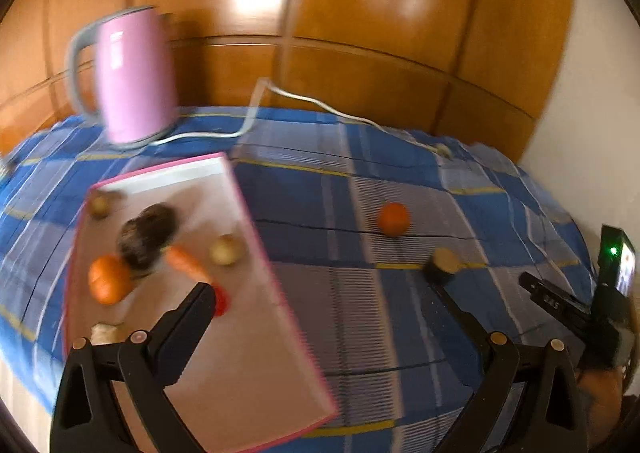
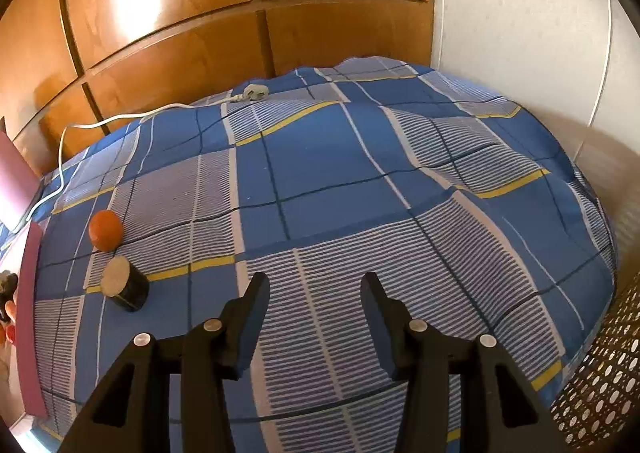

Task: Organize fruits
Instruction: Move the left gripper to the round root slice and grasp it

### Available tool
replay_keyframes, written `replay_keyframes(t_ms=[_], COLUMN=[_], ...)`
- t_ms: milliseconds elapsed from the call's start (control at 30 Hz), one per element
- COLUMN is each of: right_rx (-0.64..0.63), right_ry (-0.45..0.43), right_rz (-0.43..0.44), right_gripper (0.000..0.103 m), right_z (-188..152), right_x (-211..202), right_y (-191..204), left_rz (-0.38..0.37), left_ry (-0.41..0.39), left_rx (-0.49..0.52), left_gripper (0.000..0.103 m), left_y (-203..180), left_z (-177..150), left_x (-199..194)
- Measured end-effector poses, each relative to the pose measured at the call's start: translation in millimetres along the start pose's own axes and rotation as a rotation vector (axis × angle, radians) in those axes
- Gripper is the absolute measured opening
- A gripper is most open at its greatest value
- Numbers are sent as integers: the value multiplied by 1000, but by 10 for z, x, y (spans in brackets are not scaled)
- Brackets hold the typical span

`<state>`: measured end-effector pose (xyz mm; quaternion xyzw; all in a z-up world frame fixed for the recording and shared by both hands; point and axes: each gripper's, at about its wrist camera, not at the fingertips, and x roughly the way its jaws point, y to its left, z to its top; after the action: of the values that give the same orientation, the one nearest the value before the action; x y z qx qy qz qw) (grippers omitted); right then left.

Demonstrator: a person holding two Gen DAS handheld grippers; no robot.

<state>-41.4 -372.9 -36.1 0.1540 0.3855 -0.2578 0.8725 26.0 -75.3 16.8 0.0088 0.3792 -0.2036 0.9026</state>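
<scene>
A pink-rimmed tray (image 1: 256, 333) lies on the blue checked cloth. On it are an orange (image 1: 107, 279), a carrot (image 1: 186, 261), a dark fuzzy fruit (image 1: 146, 237), two pale round fruits (image 1: 226, 250) and a red piece (image 1: 221, 302). A loose orange (image 1: 394, 218) (image 2: 105, 230) lies on the cloth right of the tray. A dark cylinder with a pale top (image 1: 445, 263) (image 2: 124, 285) lies near it. My left gripper (image 1: 320, 289) is open, spanning the tray's right edge. My right gripper (image 2: 314, 285) is open and empty above the cloth.
A pink kettle (image 1: 134, 77) stands behind the tray, its white cord (image 1: 304, 101) running to a plug (image 2: 253, 93). Wooden panels back the table. A perforated basket (image 2: 600, 369) sits at the right edge. The tray's edge (image 2: 30, 313) shows at left.
</scene>
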Motion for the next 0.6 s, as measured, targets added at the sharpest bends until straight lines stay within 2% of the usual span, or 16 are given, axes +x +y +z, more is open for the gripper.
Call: replay_keyframes(t_ms=[133, 333, 533, 600], right_rx=[2, 28, 70, 73], right_ry=[-3, -23, -18, -11], right_rz=[-11, -52, -99, -103], right_gripper=[48, 48, 49, 49], right_z=[5, 6, -29, -44], right_x=[10, 15, 80, 108], right_y=[-37, -135, -263, -281], left_rz=[-27, -57, -65, -72], left_ry=[18, 78, 98, 115], left_rx=[89, 110, 142, 160], left_gripper=[103, 102, 97, 91], left_y=[-306, -574, -821, -902], left_z=[95, 161, 176, 164], left_x=[173, 492, 735, 819])
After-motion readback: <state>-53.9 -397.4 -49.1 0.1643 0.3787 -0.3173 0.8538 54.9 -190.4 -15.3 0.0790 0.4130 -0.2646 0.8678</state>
